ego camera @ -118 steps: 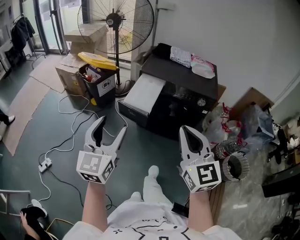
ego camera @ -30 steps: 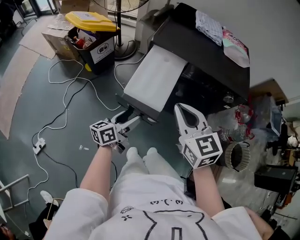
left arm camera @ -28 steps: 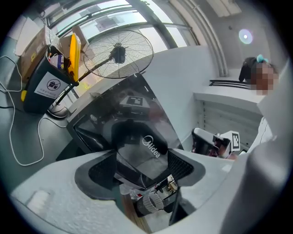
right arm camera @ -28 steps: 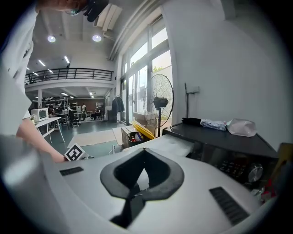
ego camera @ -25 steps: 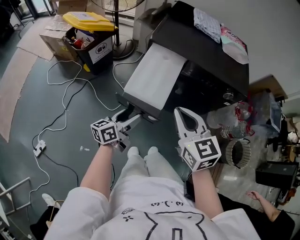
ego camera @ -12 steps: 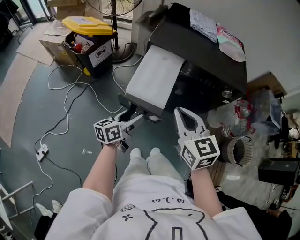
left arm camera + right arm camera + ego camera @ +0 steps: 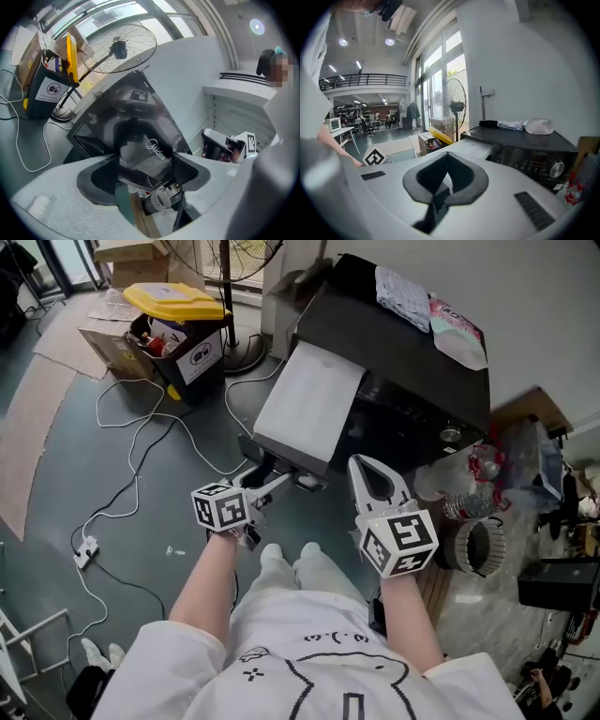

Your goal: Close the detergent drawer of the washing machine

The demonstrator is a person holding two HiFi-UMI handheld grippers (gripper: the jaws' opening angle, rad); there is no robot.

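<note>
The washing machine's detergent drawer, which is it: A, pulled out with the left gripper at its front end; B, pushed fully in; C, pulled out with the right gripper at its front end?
A: the detergent drawer juts out of the washing machine with the left gripper at its front end; the right gripper is held apart from it.
</note>
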